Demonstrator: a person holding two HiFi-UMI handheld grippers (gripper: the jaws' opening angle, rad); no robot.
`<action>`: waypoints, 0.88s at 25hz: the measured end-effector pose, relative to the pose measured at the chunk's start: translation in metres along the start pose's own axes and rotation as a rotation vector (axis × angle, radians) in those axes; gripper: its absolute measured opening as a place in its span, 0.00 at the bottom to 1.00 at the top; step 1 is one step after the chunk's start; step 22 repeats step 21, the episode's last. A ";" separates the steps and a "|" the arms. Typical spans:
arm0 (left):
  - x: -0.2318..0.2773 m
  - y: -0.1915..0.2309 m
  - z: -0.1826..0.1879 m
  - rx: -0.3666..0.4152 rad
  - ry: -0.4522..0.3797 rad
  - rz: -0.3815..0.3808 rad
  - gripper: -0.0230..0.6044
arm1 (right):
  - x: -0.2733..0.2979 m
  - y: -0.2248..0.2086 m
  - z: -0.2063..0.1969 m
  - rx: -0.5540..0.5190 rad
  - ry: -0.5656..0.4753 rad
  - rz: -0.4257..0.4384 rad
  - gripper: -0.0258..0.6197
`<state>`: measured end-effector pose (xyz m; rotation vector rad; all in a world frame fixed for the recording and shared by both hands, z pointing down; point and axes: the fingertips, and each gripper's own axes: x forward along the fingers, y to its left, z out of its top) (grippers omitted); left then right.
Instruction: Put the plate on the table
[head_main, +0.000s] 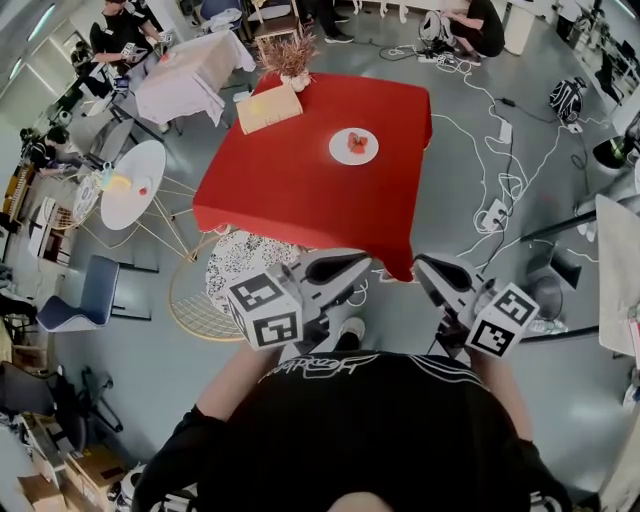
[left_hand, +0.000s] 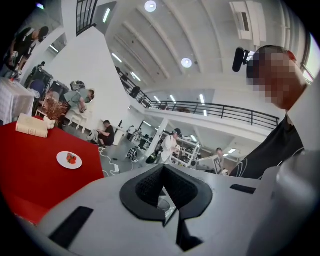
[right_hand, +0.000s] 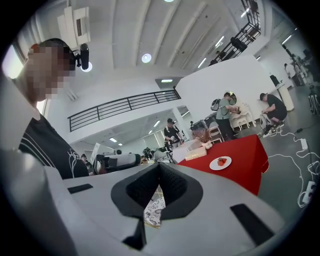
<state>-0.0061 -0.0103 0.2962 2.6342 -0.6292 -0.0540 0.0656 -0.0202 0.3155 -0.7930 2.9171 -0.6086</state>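
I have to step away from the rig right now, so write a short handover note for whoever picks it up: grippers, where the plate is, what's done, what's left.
Left gripper: shut, empty, held near the body, short of the table.
Right gripper: shut, empty, held the same way.
Plate: flat on the red table, with red food on it, apart from both grippers.
Done: the plate appears to be placed.
Left: probably nothing; just check it sits steady.

Bright, even light from round ceiling lamps (left_hand: 151, 6), sharp mid-frame, with strong fisheye bending and black corners.
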 end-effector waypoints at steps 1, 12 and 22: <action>0.000 -0.003 -0.001 0.004 0.001 -0.001 0.05 | -0.002 0.002 -0.001 0.005 -0.001 0.005 0.05; -0.006 -0.020 -0.007 -0.002 -0.006 0.008 0.05 | -0.014 0.018 -0.004 0.001 0.001 0.022 0.05; -0.010 -0.038 -0.010 0.012 -0.013 0.008 0.05 | -0.024 0.033 -0.001 -0.016 -0.008 0.037 0.05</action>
